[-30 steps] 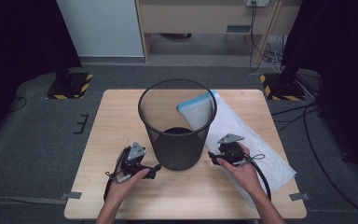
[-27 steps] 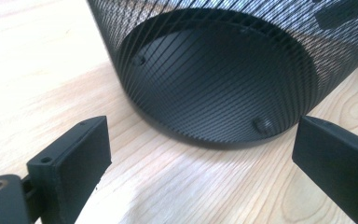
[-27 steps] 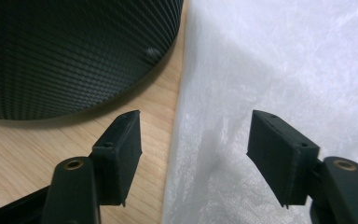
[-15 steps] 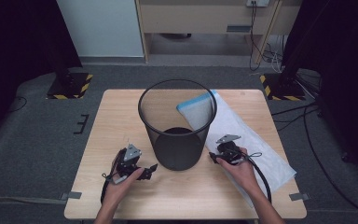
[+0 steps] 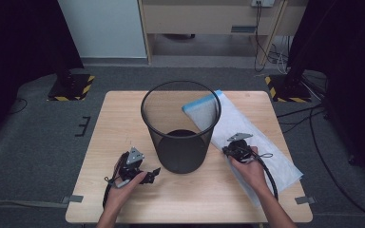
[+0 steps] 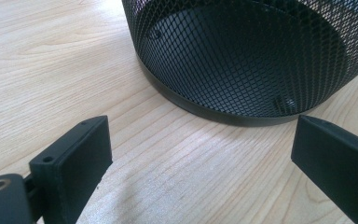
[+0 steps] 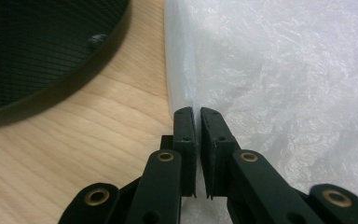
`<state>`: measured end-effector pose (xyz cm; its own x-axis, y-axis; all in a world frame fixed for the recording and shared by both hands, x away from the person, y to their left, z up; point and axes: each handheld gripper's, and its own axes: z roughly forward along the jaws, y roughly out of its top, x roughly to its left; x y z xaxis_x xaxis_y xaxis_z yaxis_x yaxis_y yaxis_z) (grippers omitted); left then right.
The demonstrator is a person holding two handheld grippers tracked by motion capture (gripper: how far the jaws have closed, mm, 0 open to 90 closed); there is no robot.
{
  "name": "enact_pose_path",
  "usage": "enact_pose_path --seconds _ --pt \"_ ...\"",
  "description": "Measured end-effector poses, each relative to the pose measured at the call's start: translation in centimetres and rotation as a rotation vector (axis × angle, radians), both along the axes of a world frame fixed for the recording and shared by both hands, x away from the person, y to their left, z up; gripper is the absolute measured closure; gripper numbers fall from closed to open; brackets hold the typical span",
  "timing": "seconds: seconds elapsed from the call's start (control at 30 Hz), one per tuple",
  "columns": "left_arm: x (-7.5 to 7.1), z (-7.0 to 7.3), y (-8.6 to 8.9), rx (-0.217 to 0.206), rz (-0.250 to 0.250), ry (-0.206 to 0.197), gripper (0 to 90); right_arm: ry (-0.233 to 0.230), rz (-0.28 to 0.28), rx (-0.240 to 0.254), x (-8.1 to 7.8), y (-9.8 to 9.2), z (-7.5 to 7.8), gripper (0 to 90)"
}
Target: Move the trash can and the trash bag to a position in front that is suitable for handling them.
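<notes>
A black mesh wastebasket (image 5: 180,128) stands upright in the middle of the wooden table (image 5: 119,123). To its right a white plastic bag (image 5: 261,142) with a blue top edge lies flat. My right gripper (image 5: 225,151) is at the bag's left edge; its jaws have just been closing. In the right gripper view the gripper (image 7: 197,114) is shut on a thin fold of the bag (image 7: 284,70), with the basket's base (image 7: 37,51) to the left. My left gripper (image 5: 153,173) rests low beside the basket's left foot. It is open (image 6: 200,158), with only bare wood between its jaws and the basket (image 6: 242,56) just ahead.
Bare wood lies left of the basket and along the front edge. Two stand bases with yellow and black stripes (image 5: 71,87) sit on the grey floor behind the table. Cables (image 5: 309,118) trail on the floor at the right. A pale cabinet (image 5: 209,19) stands at the back.
My right gripper has dropped slightly toward the bag's left edge and its jaws have come together on the plastic. The left gripper has hardly moved.
</notes>
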<state>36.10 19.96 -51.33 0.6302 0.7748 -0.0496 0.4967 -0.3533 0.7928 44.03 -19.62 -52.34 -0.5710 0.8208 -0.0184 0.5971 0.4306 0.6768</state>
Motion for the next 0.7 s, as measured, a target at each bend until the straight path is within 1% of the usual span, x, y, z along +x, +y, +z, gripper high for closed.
enact_pose_path --seconds 0.1,0.13,0.17,0.2,0.23,0.27,0.37,0.4,0.47,0.5,0.53,0.57,0.6,0.67,0.7 --pt "0.0 0.0 0.1 0.001 0.001 0.000 4.2 -0.002 0.002 0.001 0.2 -0.4 0.0 82.8" --pt "0.1 -0.1 0.1 -0.006 0.004 -0.002 4.2 -0.002 -0.004 0.002 0.2 -0.5 0.0 73.0" --pt "0.1 -0.1 0.1 -0.006 0.004 -0.002 4.2 -0.003 -0.005 0.003 0.2 -0.5 0.0 68.7" --pt "0.1 -0.1 0.1 -0.007 0.006 0.000 4.2 -0.003 -0.005 0.003 0.2 -0.5 0.0 68.7" --pt "0.1 -0.1 0.1 -0.007 0.009 0.000 4.3 -0.003 -0.016 0.002 0.2 -0.2 -0.1 56.7" --pt "0.1 -0.1 0.2 -0.005 0.009 0.000 4.3 -0.003 -0.016 0.002 0.2 -0.2 -0.1 56.7" --pt "0.1 -0.1 0.2 -0.005 0.008 -0.001 4.3 -0.010 -0.010 -0.004 0.2 0.4 -0.2 45.7" --pt "0.1 -0.1 0.3 -0.008 0.010 -0.002 4.3 -0.019 -0.011 -0.004 0.2 0.5 -0.3 44.5" --pt "0.1 -0.1 0.4 -0.009 0.012 -0.004 4.3 -0.021 -0.020 0.020 0.5 0.8 -0.5 40.3" --pt "0.1 -0.1 0.4 -0.009 0.012 -0.004 4.3 -0.021 -0.020 0.020 0.5 0.8 -0.5 40.3" --pt "0.1 -0.1 0.5 -0.007 0.012 -0.005 4.3 -0.017 -0.018 0.036 0.6 0.9 -0.6 40.2" --pt "0.1 -0.1 0.5 -0.006 0.012 -0.003 4.3 -0.017 -0.018 0.036 0.6 0.9 -0.6 40.2" --pt "0.2 0.0 0.7 0.000 0.014 -0.005 4.4 -0.025 -0.021 0.039 0.6 0.9 -0.6 45.7" --pt "0.2 0.1 0.9 -0.005 0.019 -0.006 4.4 -0.036 -0.024 0.039 0.7 0.8 -0.6 59.6" --pt "0.2 0.1 0.9 -0.005 0.019 -0.006 4.4 -0.036 -0.024 0.039 0.7 0.8 -0.6 59.6"
